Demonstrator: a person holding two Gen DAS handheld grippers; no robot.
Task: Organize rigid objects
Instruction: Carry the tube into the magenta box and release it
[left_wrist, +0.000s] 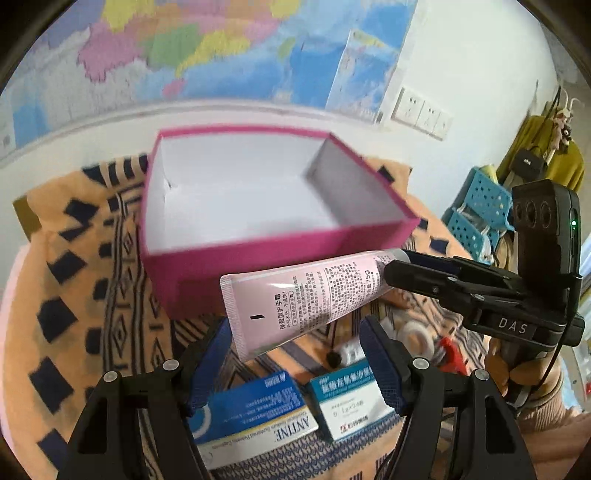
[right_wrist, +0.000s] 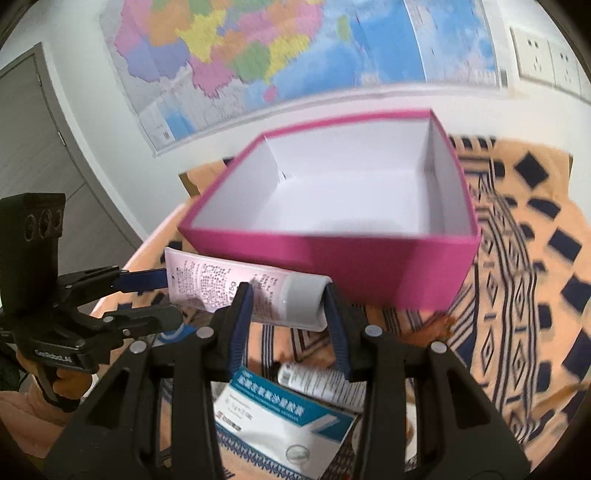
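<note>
Left gripper (left_wrist: 293, 354) — lower centre of the left wrist view, blue pads spread apart, nothing pinched; crimped end of the tube hangs between them without touching.
Right gripper (right_wrist: 289, 308) — lower centre of the right wrist view, pads clamped on the grey cap end of the pink tube (left_wrist: 303, 297), held aloft and tilted.
Pink tube — just in front of the magenta box's near wall, above the cloth.
Magenta box (left_wrist: 258, 264) — open top, white inside, centre of both views.
Patterned cloth (left_wrist: 74, 258) — orange with dark shapes, under all.
Blue carton (left_wrist: 251, 413), teal carton (left_wrist: 345, 397), white bottle (right_wrist: 317, 380) — lying on the cloth, lower frame.
Wall map (left_wrist: 207, 48) — upper frame.
</note>
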